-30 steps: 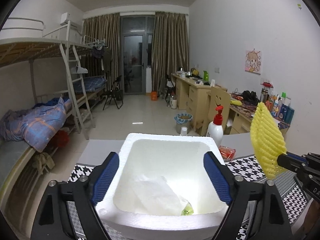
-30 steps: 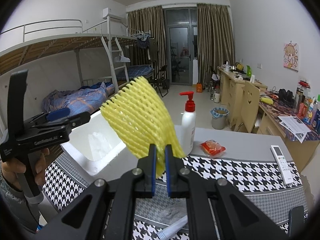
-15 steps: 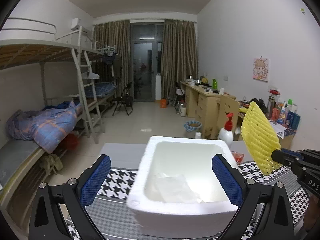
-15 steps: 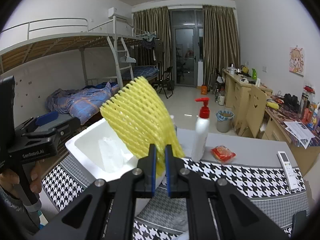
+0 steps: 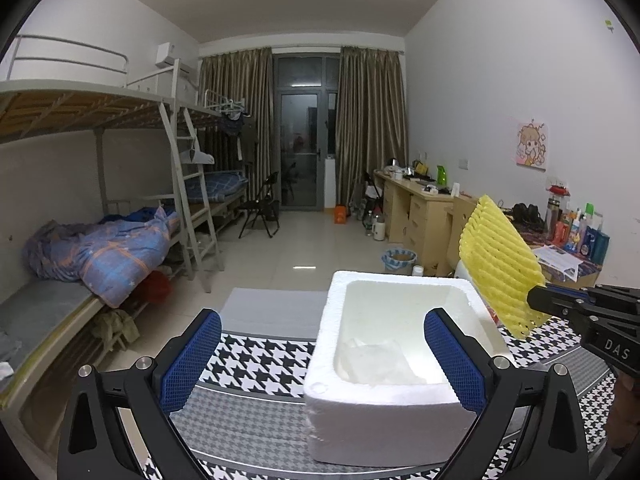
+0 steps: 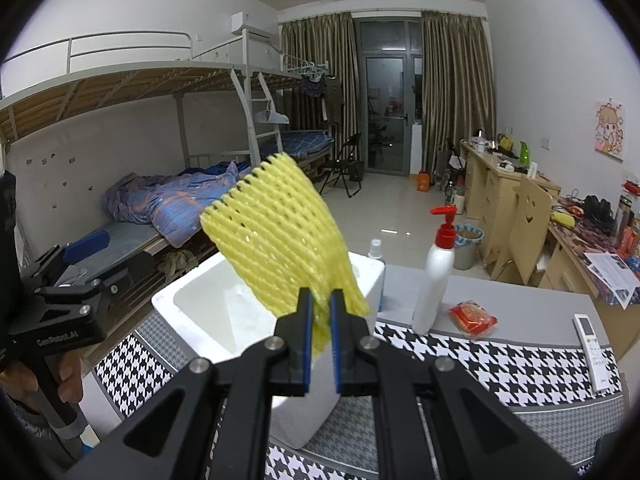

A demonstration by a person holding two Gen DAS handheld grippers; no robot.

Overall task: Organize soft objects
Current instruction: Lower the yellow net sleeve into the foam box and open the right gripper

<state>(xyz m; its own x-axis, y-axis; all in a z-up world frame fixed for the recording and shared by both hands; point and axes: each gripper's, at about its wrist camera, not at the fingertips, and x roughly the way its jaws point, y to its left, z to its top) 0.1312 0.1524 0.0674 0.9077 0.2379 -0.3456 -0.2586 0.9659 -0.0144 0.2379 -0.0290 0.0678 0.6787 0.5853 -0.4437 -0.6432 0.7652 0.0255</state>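
My right gripper (image 6: 320, 320) is shut on a yellow foam net sleeve (image 6: 280, 236) and holds it upright above the near right rim of a white foam box (image 6: 200, 316). In the left wrist view the sleeve (image 5: 500, 256) hangs over the right edge of the box (image 5: 380, 408), which holds crumpled white plastic wrap (image 5: 372, 364). My left gripper (image 5: 320, 364) is open and empty, low in front of the box, its right finger before the box's right part and its left finger off to the left of the box.
The box stands on a table with a houndstooth cloth (image 6: 500, 360). A white pump bottle with a red top (image 6: 436, 272), a red snack packet (image 6: 472, 318) and a white remote (image 6: 588, 332) lie to the right. Bunk beds stand left, desks right.
My left gripper has drawn back and to the left from the box, which now sits right of centre. My right gripper has carried the yellow sleeve closer over the box.
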